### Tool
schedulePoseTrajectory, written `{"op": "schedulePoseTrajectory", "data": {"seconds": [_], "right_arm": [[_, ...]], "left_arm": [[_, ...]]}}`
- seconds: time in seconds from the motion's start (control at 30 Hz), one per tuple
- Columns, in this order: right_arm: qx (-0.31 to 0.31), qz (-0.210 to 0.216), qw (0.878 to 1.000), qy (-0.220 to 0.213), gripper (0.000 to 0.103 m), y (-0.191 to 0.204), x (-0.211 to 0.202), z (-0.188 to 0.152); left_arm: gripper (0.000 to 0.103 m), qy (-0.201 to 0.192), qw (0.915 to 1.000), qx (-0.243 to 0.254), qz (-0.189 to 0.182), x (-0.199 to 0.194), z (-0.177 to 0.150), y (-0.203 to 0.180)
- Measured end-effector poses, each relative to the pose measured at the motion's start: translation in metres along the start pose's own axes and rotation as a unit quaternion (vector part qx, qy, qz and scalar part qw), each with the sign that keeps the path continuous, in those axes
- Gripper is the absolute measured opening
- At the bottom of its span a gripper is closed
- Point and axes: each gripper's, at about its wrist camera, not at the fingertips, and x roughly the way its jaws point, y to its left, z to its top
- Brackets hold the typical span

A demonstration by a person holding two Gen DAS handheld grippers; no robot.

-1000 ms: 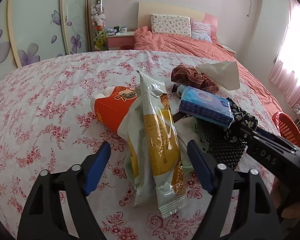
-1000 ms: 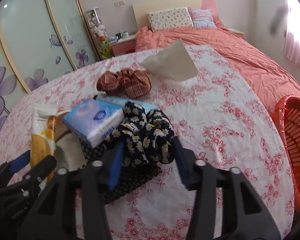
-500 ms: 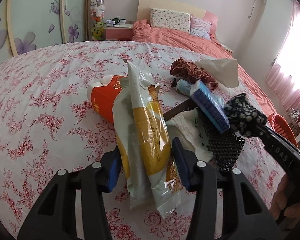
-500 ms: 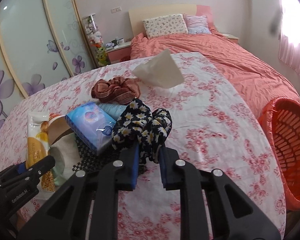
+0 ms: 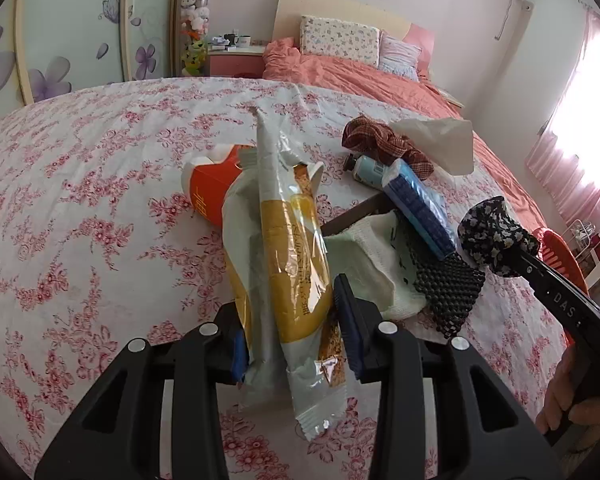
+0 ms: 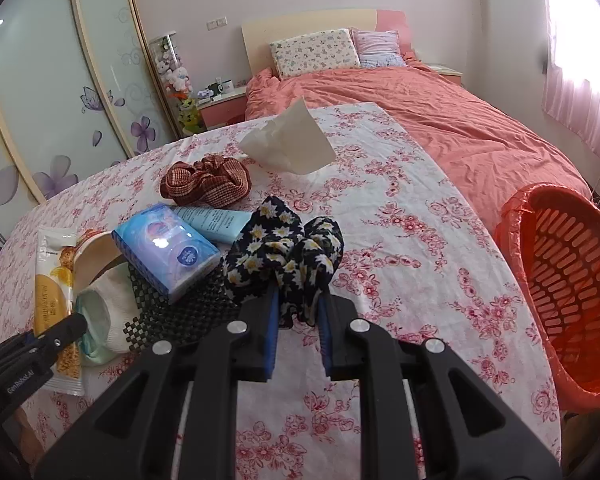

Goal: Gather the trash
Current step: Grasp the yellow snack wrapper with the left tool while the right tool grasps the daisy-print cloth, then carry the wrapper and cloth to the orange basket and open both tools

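While the left claw (image 5: 292,328) is clenched on a yellow and white snack wrapper (image 5: 288,264), the wrapper is held lengthwise between the blue pads, its crimped lower end hanging toward the camera past the fingertips and its upper end rising over an orange paper cup (image 5: 212,190) that lies on its side. The right claw (image 6: 298,320) is clenched on a dark scrunchie with daisies (image 6: 284,256), which is gripped by its lower folds and seen lifted at the claw tip in the left view. The rest of the clutter is gathered near the middle of the flowered surface (image 6: 400,240): a blue tissue pack (image 6: 166,252) resting on a black mesh mat (image 6: 180,308), a pale blue tube (image 6: 212,220) just behind it, a brown checked scrunchie (image 6: 206,184) farther back, and a crumpled white tissue (image 6: 288,144) standing beyond that. A white and green rolled cloth (image 5: 376,264) lies just beside the wrapper, touching the mat. Bare cloth is seen to the right of the pile up to the surface's right edge, where an orange basket (image 6: 572,280) lined with a red bag stands just past the rim, tilted open toward the claw. Wide bare cloth is also seen to the left of the cup. Beyond the far edge a bed (image 6: 440,120) with a coral cover is seen.
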Motion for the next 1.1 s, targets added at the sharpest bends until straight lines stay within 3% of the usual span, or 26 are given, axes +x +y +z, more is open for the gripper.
{"op": "schedulePoseTrajectory", "data": {"seconds": [0.17, 0.33, 0.53, 1.1], "right_arm": [[-0.003, -0.002, 1.0, -0.007, 0.017, -0.001, -0.007, 0.0], [-0.002, -0.004, 1.0, -0.013, 0.017, -0.005, -0.015, -0.001], [0.003, -0.006, 1.0, -0.016, 0.018, -0.009, -0.019, -0.003], [0.018, -0.008, 0.999, -0.046, 0.018, -0.027, -0.053, 0.002]], "left_arm": [[0.038, -0.008, 1.0, 0.003, 0.0, -0.008, 0.002, 0.0], [0.022, -0.013, 0.9998, 0.009, -0.007, -0.013, 0.005, -0.005], [0.013, -0.012, 0.9998, 0.006, -0.015, -0.01, 0.004, -0.003], [0.011, -0.041, 0.9985, 0.02, -0.029, -0.036, 0.015, -0.02]]}}
